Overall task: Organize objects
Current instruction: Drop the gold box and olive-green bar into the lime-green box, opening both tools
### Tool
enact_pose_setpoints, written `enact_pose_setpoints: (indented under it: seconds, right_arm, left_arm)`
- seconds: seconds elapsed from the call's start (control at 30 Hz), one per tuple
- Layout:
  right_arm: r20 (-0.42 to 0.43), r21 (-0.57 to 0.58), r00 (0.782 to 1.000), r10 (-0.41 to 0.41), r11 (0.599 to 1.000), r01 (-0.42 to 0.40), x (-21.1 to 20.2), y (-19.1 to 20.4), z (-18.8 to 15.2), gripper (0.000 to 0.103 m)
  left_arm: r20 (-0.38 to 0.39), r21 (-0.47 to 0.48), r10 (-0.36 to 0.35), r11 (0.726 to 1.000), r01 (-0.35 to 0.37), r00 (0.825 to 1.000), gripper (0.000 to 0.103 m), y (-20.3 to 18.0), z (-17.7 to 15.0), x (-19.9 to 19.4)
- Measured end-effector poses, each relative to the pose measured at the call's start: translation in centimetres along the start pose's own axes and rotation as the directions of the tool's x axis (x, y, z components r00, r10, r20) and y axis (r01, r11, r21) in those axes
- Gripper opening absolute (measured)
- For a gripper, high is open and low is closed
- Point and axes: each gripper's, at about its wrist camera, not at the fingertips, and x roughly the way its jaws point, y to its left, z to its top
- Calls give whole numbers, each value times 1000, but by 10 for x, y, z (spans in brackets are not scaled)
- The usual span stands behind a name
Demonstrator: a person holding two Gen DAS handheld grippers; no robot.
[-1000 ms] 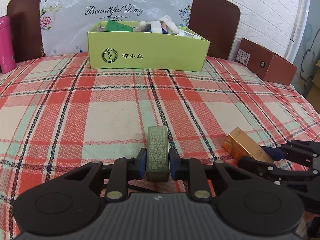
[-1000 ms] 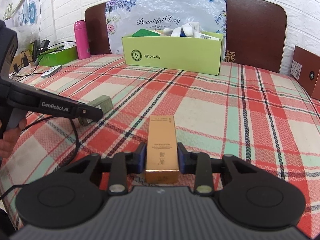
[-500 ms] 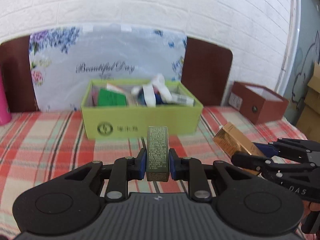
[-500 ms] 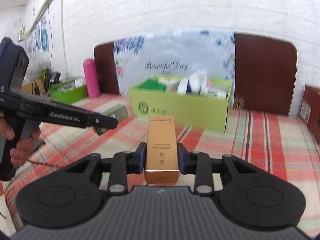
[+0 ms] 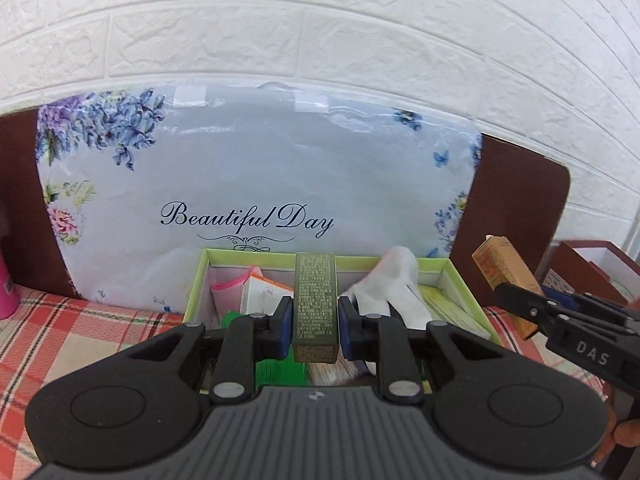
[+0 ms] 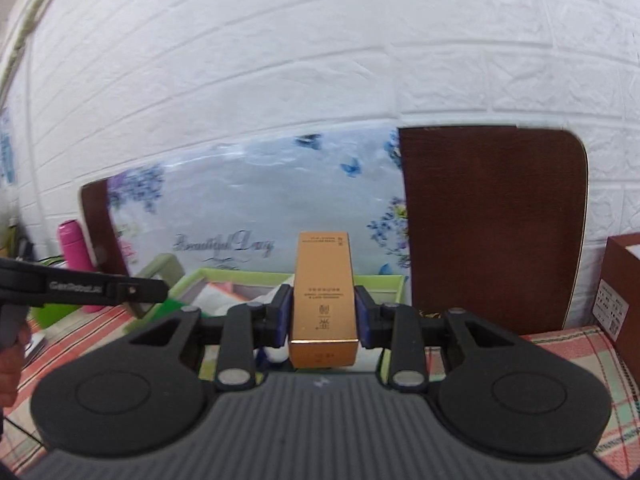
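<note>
My left gripper (image 5: 315,316) is shut on a narrow olive-green box (image 5: 315,300) and holds it just above the open lime-green cardboard box (image 5: 456,280), which is filled with several packets and a white cloth (image 5: 394,284). My right gripper (image 6: 323,316) is shut on a gold box (image 6: 323,296) and hovers over the right part of the same lime-green cardboard box (image 6: 384,280). In the left wrist view the right gripper (image 5: 520,300) shows at the right edge with the gold box (image 5: 504,276). In the right wrist view the left gripper (image 6: 140,292) shows at the left with the olive-green box (image 6: 160,276).
A floral "Beautiful Day" pillow (image 5: 256,184) leans on a brown headboard (image 6: 492,224) behind the box. A brown carton (image 6: 624,284) stands at the right, a pink bottle (image 6: 76,252) at the left. The plaid bedspread (image 5: 72,328) lies below. A hand (image 6: 10,364) holds the left tool.
Both grippers have risen from low over the bedspread and travelled toward the headboard, each still holding its box. The lime-green box, far away before, now lies right under them.
</note>
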Motion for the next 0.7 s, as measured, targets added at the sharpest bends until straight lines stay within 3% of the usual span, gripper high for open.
enact_pose_setpoints:
  seconds: [0.1,0.13,0.17,0.2,0.3,0.33,0.7]
  right_arm:
    - [2,18,1000,13,1000,-13,27,-7,-2,34]
    - [-10,10,999,30,999,-30,35,-8,-4,53]
    - [-26,3,999,24,1000,-24,40,-7,-7,78]
    - [-17,0,1000,-2,1000,2,38,-5,-12,85]
    - [36,-49,999,12,999,-10,20,0,-30,94]
    - [47,-65,999,10,998,-7,13,3,-36,103]
    - [-44,-73,999,-29,997,26,-79,33,-71,103]
  left_arm:
    - [19,11,-1,1000,1,1000,24,2,-1,16]
    - [29,11,6,1000,-7,1000,39,3,-4,19]
    - [25,3,24,1000,-24,999,56,6,-7,21]
    - [25,-11,43,999,-43,999,84,9,-12,21]
    - [69,-34,48,998,-46,996,87,19,-29,9]
    - [58,-32,41,999,-39,997,87,20,-34,5]
    - [-22,-36,87,995,-88,996,88,4,-76,-79]
